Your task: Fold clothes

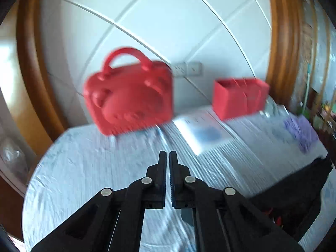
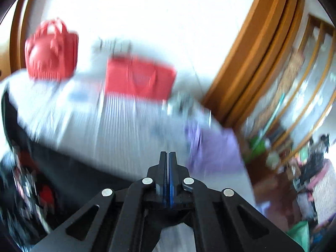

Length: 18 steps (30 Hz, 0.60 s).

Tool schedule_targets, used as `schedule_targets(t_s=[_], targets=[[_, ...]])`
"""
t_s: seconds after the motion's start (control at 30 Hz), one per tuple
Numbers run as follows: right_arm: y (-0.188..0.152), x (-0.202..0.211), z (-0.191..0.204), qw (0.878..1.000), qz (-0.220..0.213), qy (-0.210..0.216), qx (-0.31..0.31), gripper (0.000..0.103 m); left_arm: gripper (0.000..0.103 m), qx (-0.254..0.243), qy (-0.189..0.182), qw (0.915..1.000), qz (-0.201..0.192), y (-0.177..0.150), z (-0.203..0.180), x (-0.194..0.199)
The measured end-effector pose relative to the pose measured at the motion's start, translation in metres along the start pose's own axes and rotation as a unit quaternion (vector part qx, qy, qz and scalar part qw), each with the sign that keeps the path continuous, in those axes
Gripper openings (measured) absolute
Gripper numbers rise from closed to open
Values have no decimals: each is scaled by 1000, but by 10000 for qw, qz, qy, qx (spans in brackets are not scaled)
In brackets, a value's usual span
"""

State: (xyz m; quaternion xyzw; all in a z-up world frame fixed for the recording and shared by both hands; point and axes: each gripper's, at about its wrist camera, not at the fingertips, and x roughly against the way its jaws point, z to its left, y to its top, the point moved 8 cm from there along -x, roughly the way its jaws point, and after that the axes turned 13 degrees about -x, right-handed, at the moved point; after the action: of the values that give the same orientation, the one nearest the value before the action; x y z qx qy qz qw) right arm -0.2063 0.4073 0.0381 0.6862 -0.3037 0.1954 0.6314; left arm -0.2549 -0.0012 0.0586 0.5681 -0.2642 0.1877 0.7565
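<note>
A black garment with red and white print lies on the table: in the left wrist view (image 1: 294, 191) it is at the lower right, in the right wrist view (image 2: 37, 180) at the lower left. My left gripper (image 1: 167, 154) hovers over the pale tablecloth, jaws nearly together with a thin gap and nothing between them. My right gripper (image 2: 167, 154) has its jaws pressed together, empty, above the table to the right of the garment. Both views are motion-blurred.
A red handbag (image 1: 130, 96) and a red paper bag (image 1: 239, 96) stand at the table's far side by the white wall. A purple cloth (image 2: 214, 149) lies near the right edge. A booklet (image 1: 201, 132) lies mid-table. Wooden door frames flank the wall.
</note>
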Motion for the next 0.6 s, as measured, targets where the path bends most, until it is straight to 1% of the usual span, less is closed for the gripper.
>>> schedule_targets(t_s=[0.03,0.07,0.1,0.17,0.2,0.23,0.27,0.3,0.33,0.37,0.47,0.53,0.6], targets=[[19,3,7,9998,-190,79,-8,0,1,53,12,10000,-10,9,18,-1],[39,7,13,9991,-381,157,-16,0,2,61,4,9999,86,15,31,-9],[54,5,20,9985,-466,280,-59,1,2,176,-29,9997,193,15,47,-19],[61,-11,36,9973,-234,655,-238,1,4,389,-505,9969,466,7,47,-42],[58,-17,43,9964,-109,784,-303,1,10,488,-738,9943,601,3,46,-52],[47,-22,49,9961,17,819,-336,8,17,538,-942,9914,735,-10,40,-58],[36,-27,54,9956,142,854,-369,25,38,576,-1134,9881,866,-22,34,-63],[24,-33,57,9952,278,858,-384,39,54,537,-1259,9858,978,-37,25,-67],[10,-39,55,9951,431,811,-368,61,56,495,-1375,9832,1097,-52,16,-71],[-4,-45,53,9947,584,764,-353,62,56,436,-1447,9804,1263,-69,7,-77],[-43,-60,38,9920,1019,621,-417,63,56,357,-1685,9692,1760,-117,-17,-96],[-65,-65,22,9893,1254,507,-539,63,56,372,-1722,9640,1993,-139,-26,-105],[-78,-67,-1,9868,1417,397,-680,68,56,377,-1726,9594,2199,-158,-34,-114]])
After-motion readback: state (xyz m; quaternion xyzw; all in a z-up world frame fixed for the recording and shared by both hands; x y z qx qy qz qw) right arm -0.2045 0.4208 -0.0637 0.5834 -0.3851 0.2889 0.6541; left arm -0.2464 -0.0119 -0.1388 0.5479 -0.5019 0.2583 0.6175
